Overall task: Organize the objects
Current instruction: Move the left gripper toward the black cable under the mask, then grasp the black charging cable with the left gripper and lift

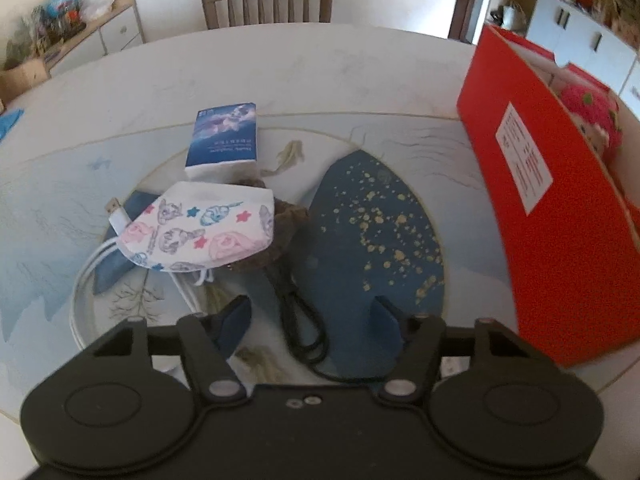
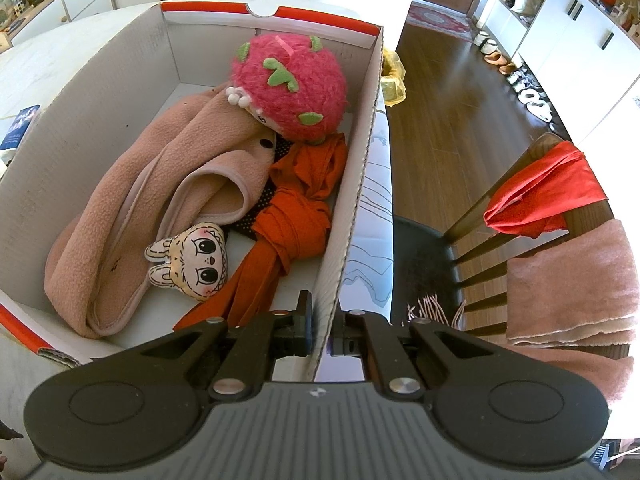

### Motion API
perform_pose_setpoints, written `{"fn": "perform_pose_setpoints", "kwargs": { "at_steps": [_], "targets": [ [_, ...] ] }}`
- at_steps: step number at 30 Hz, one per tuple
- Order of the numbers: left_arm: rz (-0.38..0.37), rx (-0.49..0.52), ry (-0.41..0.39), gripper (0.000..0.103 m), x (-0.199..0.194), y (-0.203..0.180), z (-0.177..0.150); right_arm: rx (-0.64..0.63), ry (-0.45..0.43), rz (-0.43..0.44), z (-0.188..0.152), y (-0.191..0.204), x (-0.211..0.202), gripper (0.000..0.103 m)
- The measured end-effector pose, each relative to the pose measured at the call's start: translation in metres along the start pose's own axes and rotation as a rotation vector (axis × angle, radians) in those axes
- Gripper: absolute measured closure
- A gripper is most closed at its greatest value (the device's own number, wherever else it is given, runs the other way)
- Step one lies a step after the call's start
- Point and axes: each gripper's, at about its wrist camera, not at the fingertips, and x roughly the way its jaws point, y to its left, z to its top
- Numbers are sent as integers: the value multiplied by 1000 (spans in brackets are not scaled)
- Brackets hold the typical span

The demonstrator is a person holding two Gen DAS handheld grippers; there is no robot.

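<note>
Our left gripper [image 1: 310, 316] hangs with jaws apart over a black cord [image 1: 298, 316] on the table [image 1: 360, 68] – nothing pinched; mask [image 1: 200, 232] and tissue pack [image 1: 224, 136] lie just beyond. Our right gripper [image 2: 322, 326] clamps the box [image 2: 348, 216] wall – plush [image 2: 290, 88] and scarf [image 2: 292, 216] inside

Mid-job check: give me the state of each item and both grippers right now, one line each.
Left gripper: open, hanging over the black cord, not gripping.
Right gripper: shut on the box wall.
Red box: open-topped, upright on the table.
Face mask: folded, lying on the table pile.
Tissue pack: lying flat, outside the box.
White USB cable: loose, partly under the mask.
Pink plush: inside the box.
</note>
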Motion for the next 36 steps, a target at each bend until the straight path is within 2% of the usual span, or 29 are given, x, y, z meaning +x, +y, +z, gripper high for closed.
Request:
{"fn": "perform_pose_setpoints", "kwargs": {
  "at_steps": [2, 4, 5, 7, 8, 14, 22, 23, 24, 27, 36],
  "targets": [
    [0, -6, 2, 46, 0, -1, 2, 2, 0, 1, 0, 0, 0, 97],
    [-7, -15, 4, 60, -2, -1, 3, 3, 0, 2, 0, 0, 0, 97],
    [-7, -20, 5, 63, -2, -1, 4, 4, -1, 3, 0, 0, 0, 97],
    [9, -23, 7, 82, -3, -2, 5, 5, -1, 3, 0, 1, 0, 97],
    [10, -25, 8, 84, -3, -2, 6, 5, -1, 3, 0, 1, 0, 97],
    [-23, -27, 24, 87, -6, -5, 5, 4, -2, 4, 0, 1, 0, 97],
    [-126, -26, 20, 89, -24, -12, -3, 6, -3, 5, 0, 1, 1, 97],
    [-135, -25, 18, 92, -26, -13, -3, 6, -2, 5, 0, 1, 1, 97],
    [-145, -28, 17, 101, -29, -14, -4, 6, -2, 5, 0, 1, 1, 97],
    [-197, -52, 11, 101, -35, -14, -2, 6, -3, 5, 0, 1, 1, 97],
    [-219, -44, -17, 101, -48, -19, 2, 7, -3, 6, 0, 1, 1, 97]
  ]
}}
